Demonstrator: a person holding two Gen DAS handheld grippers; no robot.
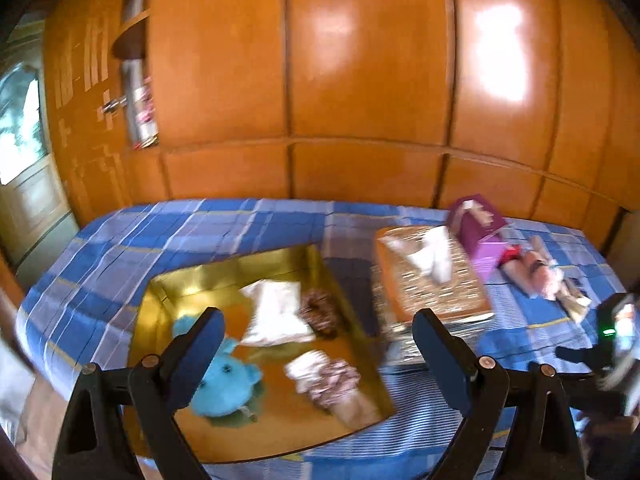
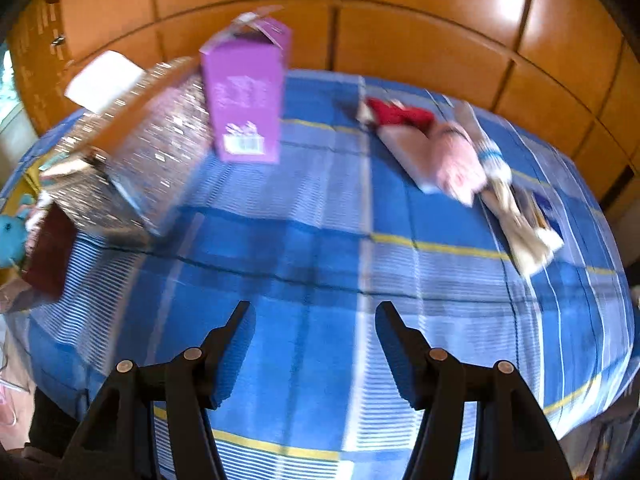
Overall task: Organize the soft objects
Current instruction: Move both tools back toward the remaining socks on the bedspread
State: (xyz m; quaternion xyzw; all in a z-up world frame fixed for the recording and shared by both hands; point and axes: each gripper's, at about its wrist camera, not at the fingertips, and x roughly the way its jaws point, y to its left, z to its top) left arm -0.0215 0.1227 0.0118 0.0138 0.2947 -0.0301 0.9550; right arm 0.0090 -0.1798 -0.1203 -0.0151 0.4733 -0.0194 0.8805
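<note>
Both tools, left (image 1: pixel 316 344) and right (image 2: pixel 316 344), gape empty; blue plush (image 1: pixel 224 384) lies in gold box (image 1: pixel 316 268).

Both my views are smeared by motion. Beside the purple box (image 2: pixel 244 100), the heap of soft things (image 2: pixel 452 160) blurs together; I can pick out red and pink cloth but not what each piece is. Left of that box, the teal plush (image 2: pixel 10 236) is cut off by the frame edge. From the left wrist, the right claw (image 1: pixel 616 332), far right of the purple box, is clipped and blurred.
</note>
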